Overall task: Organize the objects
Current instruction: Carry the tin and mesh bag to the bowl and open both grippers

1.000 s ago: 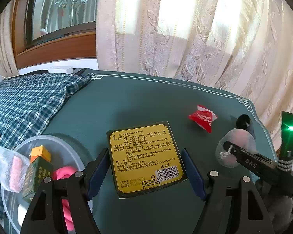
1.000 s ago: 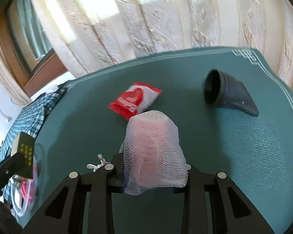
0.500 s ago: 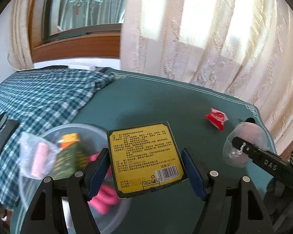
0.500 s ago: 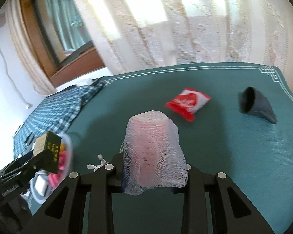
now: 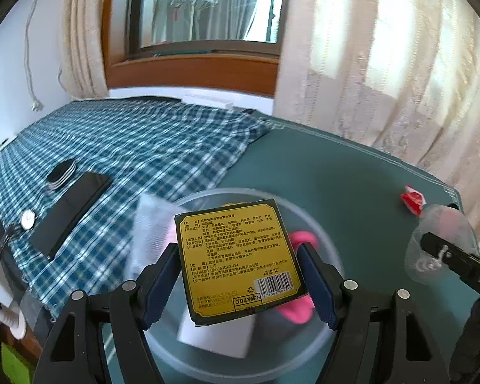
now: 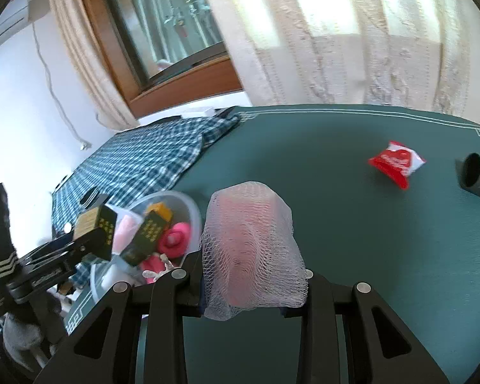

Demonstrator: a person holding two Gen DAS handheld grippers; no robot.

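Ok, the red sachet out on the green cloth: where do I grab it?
Judging from its pose, come from above onto the red sachet. It lies flat on the green cloth, so pinch across its puffed middle, not the thin crimped ends. The black funnel lies apart.

Cream patterned curtains [image 5: 384, 73] glowing with daylight; wood-framed window [image 5: 204, 16] — white wall [image 5: 9, 73], green-topped table [image 6: 352, 224]

We hold a flat yellow box [image 5: 240, 259] with a dark border, label side up, above the clear bowl [image 5: 304, 211], which already has a pink item [image 6: 176, 240], a dark green box [image 6: 147, 233] and an orange block [image 6: 161, 210] inside. We also grip a white mesh pouch [image 6: 252, 246]. A red packet [image 6: 396, 163] and black funnel [image 6: 475, 174] lie on the green surface [image 6: 336, 166].
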